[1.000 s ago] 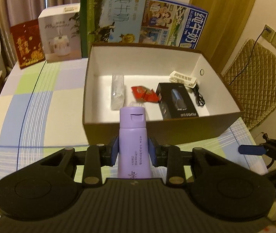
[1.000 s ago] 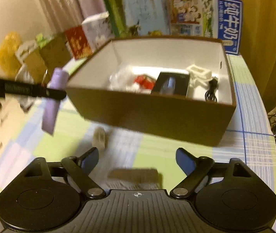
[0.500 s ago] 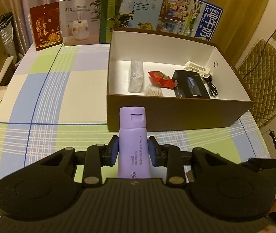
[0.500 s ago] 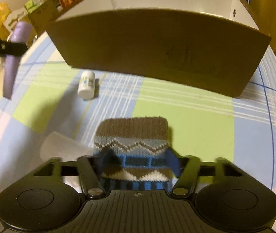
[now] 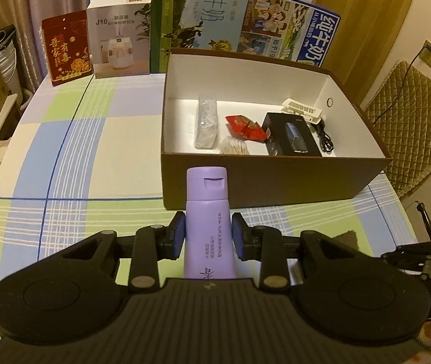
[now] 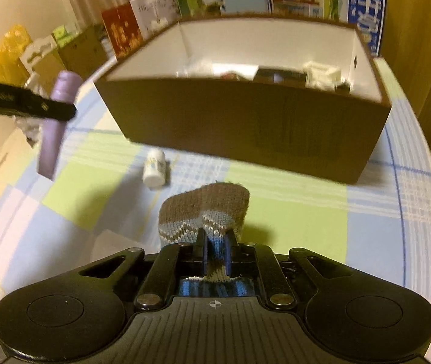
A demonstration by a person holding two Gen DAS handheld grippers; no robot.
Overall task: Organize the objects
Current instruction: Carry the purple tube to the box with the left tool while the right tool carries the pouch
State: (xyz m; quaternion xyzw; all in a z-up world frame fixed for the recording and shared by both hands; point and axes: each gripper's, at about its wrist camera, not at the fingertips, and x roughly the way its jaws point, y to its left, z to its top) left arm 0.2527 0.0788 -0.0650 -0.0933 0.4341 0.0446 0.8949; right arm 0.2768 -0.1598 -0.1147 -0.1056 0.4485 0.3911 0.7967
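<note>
My left gripper (image 5: 208, 233) is shut on a purple bottle (image 5: 208, 218), held upright just in front of the brown box (image 5: 276, 182). That box holds a clear packet (image 5: 205, 121), a red wrapper (image 5: 244, 127), a black box (image 5: 294, 135), a white clip (image 5: 302, 110) and a black cable (image 5: 324, 139). In the right wrist view my right gripper (image 6: 215, 250) is shut on a knitted brown, white and blue sock (image 6: 208, 214), lifted off the tablecloth. The purple bottle (image 6: 56, 124) and the left gripper's finger (image 6: 21, 103) show at the left there, before the brown box (image 6: 245, 133).
A small white bottle (image 6: 154, 168) lies on the checked tablecloth (image 6: 306, 221) near the box's front. Cartons and milk boxes (image 5: 203, 15) stand along the far table edge. A quilted chair (image 5: 409, 127) is at the right. A translucent white object (image 6: 109, 244) lies near my right gripper.
The right gripper went down over the sock, shut on it and raised it. The left gripper with the purple bottle backed away from the box and a little left.
</note>
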